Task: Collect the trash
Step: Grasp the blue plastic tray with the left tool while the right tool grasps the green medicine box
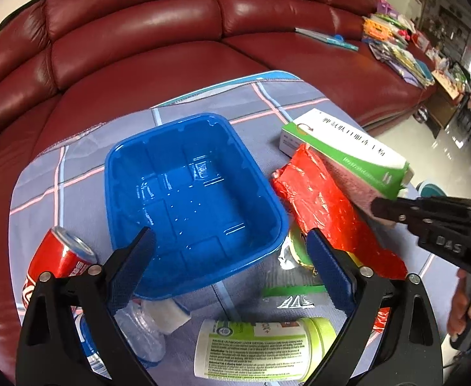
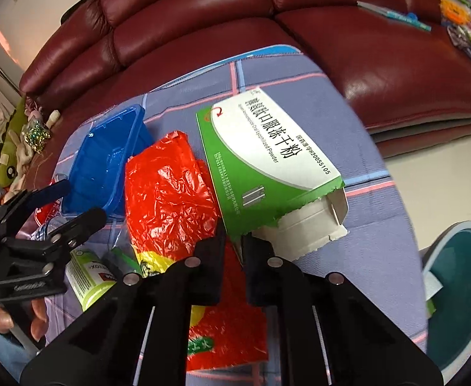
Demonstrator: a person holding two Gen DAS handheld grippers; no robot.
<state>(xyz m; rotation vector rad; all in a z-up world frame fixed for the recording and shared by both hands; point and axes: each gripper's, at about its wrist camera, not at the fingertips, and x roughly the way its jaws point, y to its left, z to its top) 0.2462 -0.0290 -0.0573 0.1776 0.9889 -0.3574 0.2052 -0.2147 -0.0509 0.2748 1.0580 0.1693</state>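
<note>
1. I judge the task is at its beginning: nearly all the trash lies on the checked blue-grey cloth (image 1: 203, 103) that covers the tabletop, and nothing there looks sorted away yet.
2. My right gripper (image 2: 233, 241) has its jaws pressed nearly together on the torn lower edge of the green-and-white cardboard medicine box (image 2: 267, 154). The box rests partly on the crumpled red plastic bag (image 2: 167, 189), so I think it is gripped but not yet lifted.
3. My left gripper (image 1: 230, 257) has its jaws spread wide and holds nothing. It hovers over the near rim of the empty blue plastic tray (image 1: 190, 189).
4. Left to collect, as far as I see: the tray, the red bag, the red soda can (image 1: 60, 257) lying on its side, the clear plastic bottle (image 1: 142, 328), the green-labelled white supplement bottle (image 1: 261, 350) and a silver foil wrapper (image 1: 286, 257).
5. A teal round bin (image 2: 457, 286) stands on the floor beside the tabletop on the right. A few pale scraps seem to be inside, but I cannot tell what they are.
</note>
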